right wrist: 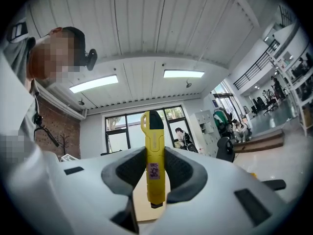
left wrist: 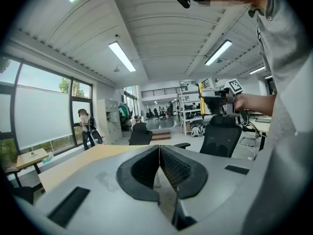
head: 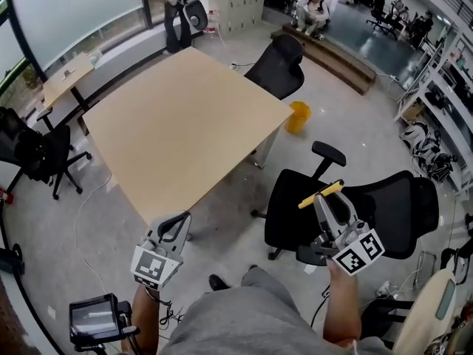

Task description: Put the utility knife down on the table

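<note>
Yellow utility knife [right wrist: 155, 165] stands pinched in the right gripper [head: 329, 204] at lower right; the left gripper [head: 176, 224], lower left, is closed and empty

1. The table [head: 185, 117] shows a pale wooden top and stands on the grey floor [head: 222, 228].
2. A yellow bin [head: 298, 117] sits on the floor just beside the table's right corner.
3. A black office chair [head: 279, 65] stands at the table's far edge, and a second chair [head: 292, 205] stands near its right side.
4. A white cable [head: 80, 213] trails over the floor left of the table.
</note>
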A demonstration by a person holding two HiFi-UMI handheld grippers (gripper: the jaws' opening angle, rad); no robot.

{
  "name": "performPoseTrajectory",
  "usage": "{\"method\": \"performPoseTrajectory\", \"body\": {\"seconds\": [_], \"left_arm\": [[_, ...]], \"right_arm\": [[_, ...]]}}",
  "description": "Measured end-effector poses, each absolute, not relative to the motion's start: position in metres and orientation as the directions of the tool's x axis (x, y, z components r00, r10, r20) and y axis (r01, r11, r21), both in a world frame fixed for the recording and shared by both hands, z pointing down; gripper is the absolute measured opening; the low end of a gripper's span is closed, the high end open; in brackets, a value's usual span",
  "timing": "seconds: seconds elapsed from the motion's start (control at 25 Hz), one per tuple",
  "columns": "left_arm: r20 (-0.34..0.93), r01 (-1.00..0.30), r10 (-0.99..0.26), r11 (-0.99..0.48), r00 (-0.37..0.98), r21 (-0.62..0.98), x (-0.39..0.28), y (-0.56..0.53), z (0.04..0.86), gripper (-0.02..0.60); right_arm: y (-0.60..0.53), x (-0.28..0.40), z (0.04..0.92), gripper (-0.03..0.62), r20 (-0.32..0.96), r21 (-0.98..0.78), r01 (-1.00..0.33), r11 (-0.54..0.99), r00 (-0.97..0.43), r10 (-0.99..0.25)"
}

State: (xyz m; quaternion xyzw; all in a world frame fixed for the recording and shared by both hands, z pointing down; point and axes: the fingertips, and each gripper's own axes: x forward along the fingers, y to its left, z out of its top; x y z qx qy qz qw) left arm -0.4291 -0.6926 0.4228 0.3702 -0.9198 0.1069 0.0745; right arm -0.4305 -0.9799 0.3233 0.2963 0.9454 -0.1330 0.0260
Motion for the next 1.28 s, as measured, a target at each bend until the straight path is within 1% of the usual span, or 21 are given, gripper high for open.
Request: {"method": "performPoseTrajectory", "body": {"seconds": [0.2,0.32,0.52,0.64,0.84,1.12,1.28], "left_arm": [[0.239,-0.663,-0.624,0.735,-0.744,-0.142,-0.447,-0.69,0.426,0.006],[0.246,-0.628,-0.586,0.763,-0.772,-0.156,-0.461,-0.691,0.419,0.005],[0.249,-0.578,-0.53,0.79,-0.811,-0.203,-0.498,-0.718,0.418,0.005],[0.238,-0.544,-0.496,0.809,-0.835,-0.222,-0.514,-0.724,0.412,0.005],[0.232,-0.528,-0.481,0.817,-0.846,-0.23,-0.537,-0.721,0.402,0.005],[0.238,-0.508,-0.459,0.832,-0.856,-0.221,-0.541,-0.715,0.403,0.005],[0.242,-0.507,-0.458,0.835,-0.855,-0.211,-0.564,-0.683,0.406,0.005]], "right_arm": [[-0.977,-0.466,0.327,0.117,-0.128,-0.25,0.604,0.757,-0.795,0.592],[-0.981,-0.493,0.326,0.117,-0.149,-0.267,0.637,0.723,-0.769,0.622],[-1.01,-0.541,0.326,0.117,-0.19,-0.269,0.693,0.669,-0.719,0.669],[-1.017,-0.562,0.327,0.117,-0.194,-0.271,0.721,0.637,-0.689,0.698],[-1.009,-0.592,0.331,0.117,-0.176,-0.27,0.738,0.618,-0.669,0.722],[-0.99,-0.607,0.339,0.117,-0.154,-0.281,0.764,0.581,-0.633,0.758],[-0.952,-0.63,0.335,0.117,-0.141,-0.274,0.765,0.583,-0.631,0.763]]}}
